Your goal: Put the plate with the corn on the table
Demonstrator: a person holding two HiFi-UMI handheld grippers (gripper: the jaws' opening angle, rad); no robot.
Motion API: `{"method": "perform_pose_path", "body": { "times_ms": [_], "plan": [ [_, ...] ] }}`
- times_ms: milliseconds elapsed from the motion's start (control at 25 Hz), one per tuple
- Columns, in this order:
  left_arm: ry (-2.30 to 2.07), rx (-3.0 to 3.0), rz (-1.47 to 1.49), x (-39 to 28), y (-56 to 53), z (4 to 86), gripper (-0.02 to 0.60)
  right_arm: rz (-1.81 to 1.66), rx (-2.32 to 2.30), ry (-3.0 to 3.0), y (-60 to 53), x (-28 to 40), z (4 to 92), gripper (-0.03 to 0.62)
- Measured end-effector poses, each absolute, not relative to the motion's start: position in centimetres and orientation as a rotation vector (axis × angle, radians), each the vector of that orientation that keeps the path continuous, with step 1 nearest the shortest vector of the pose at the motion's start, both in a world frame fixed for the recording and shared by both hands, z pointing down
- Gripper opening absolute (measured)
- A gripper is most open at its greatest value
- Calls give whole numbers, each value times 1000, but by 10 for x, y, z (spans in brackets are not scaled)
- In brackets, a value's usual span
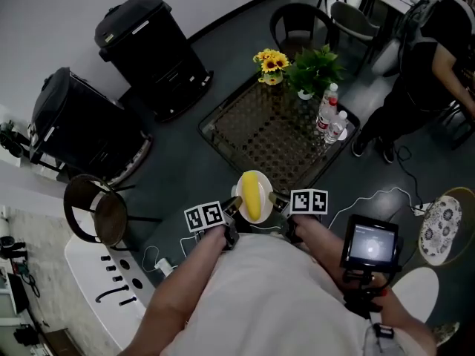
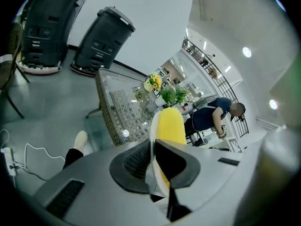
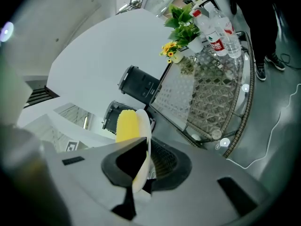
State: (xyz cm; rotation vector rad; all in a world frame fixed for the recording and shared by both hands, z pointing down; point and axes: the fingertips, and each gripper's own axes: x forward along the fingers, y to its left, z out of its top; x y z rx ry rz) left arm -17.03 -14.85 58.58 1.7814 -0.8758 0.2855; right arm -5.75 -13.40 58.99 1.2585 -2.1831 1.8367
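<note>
A small white plate (image 1: pixel 243 212) with a yellow corn cob (image 1: pixel 252 194) on it is held in the air, just short of the near corner of the glass-topped wicker table (image 1: pixel 274 136). My left gripper (image 1: pixel 231 212) is shut on the plate's left rim and my right gripper (image 1: pixel 277 202) on its right rim. In the left gripper view the plate rim (image 2: pixel 153 131) runs between the jaws with the corn (image 2: pixel 171 125) beyond. The right gripper view shows the rim (image 3: pixel 145 140) pinched the same way, the corn (image 3: pixel 127 125) standing behind it.
On the table's far side stand yellow flowers (image 1: pixel 270 62), a green plant (image 1: pixel 315 67) and two water bottles (image 1: pixel 330 116). Two black bins (image 1: pixel 152 47) stand at left, a round stool (image 1: pixel 100 213) near left. A person (image 1: pixel 430 65) stands at far right. Cables cross the floor (image 1: pixel 371 199).
</note>
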Motion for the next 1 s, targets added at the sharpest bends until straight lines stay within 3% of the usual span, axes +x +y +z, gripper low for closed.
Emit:
{"method": "perform_pose_path", "body": {
  "times_ms": [1000],
  "plan": [
    [-692, 1839, 441, -174, -293, 616, 37, 1931, 1442, -2043, -258, -67, 622, 34]
  ]
}}
